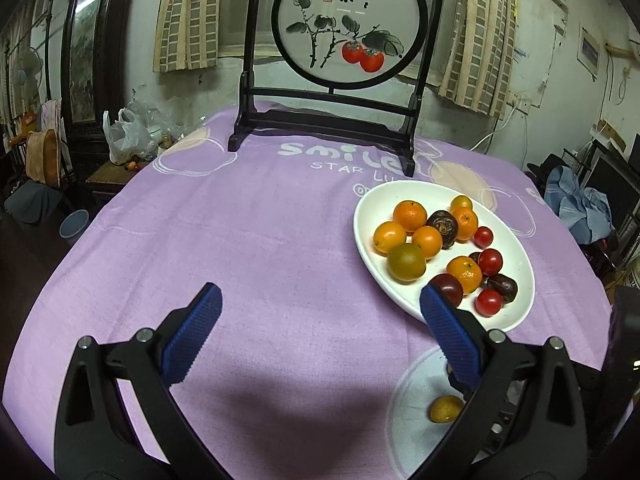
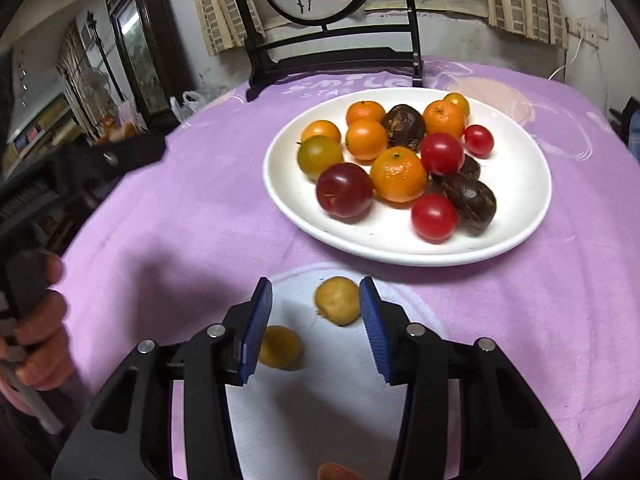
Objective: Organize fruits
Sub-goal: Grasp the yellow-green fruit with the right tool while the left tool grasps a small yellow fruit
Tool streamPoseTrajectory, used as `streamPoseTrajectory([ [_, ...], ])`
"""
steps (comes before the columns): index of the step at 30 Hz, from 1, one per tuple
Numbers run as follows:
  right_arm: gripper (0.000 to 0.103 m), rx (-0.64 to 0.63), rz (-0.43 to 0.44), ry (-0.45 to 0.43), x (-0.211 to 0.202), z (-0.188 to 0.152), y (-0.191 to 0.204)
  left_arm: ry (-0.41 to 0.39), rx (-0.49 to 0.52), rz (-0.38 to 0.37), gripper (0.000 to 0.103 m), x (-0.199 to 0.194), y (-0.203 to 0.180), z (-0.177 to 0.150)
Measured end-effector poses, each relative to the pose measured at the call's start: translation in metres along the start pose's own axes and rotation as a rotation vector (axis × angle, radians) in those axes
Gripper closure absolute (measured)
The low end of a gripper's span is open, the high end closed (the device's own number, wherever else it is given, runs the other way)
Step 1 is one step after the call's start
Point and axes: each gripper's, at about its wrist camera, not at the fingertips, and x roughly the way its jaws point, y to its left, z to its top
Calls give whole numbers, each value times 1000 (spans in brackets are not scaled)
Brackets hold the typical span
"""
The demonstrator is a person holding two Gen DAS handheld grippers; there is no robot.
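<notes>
A white oval plate (image 1: 518, 268) (image 2: 520, 184) holds several oranges, red tomatoes and dark wrinkled fruits. In the right wrist view a small yellow fruit (image 2: 338, 300) lies on the cloth between the blue pads of my right gripper (image 2: 315, 283). It sits close against the right pad, with a gap to the left pad. A second yellow fruit (image 2: 282, 346) lies partly behind the left finger. My left gripper (image 1: 320, 290) hangs wide open over bare purple cloth, left of the plate, with nothing in it. One yellow fruit (image 1: 446, 408) shows by its right finger.
A dark wooden stand with a round painted screen (image 1: 348, 24) rises at the table's far side behind the plate. A person's hand (image 2: 36, 320) grips the other tool at the left edge. An orange shape (image 2: 336, 472) peeks in at the bottom.
</notes>
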Motion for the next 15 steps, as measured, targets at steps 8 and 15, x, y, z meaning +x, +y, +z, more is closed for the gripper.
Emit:
streamPoseTrajectory([
  [8,64,6,-47,28,16,-1,-2,0,0,-2,2,-1,-2,-1],
  [15,66,22,-54,38,22,1,-4,1,0,3,2,0,-2,-1],
])
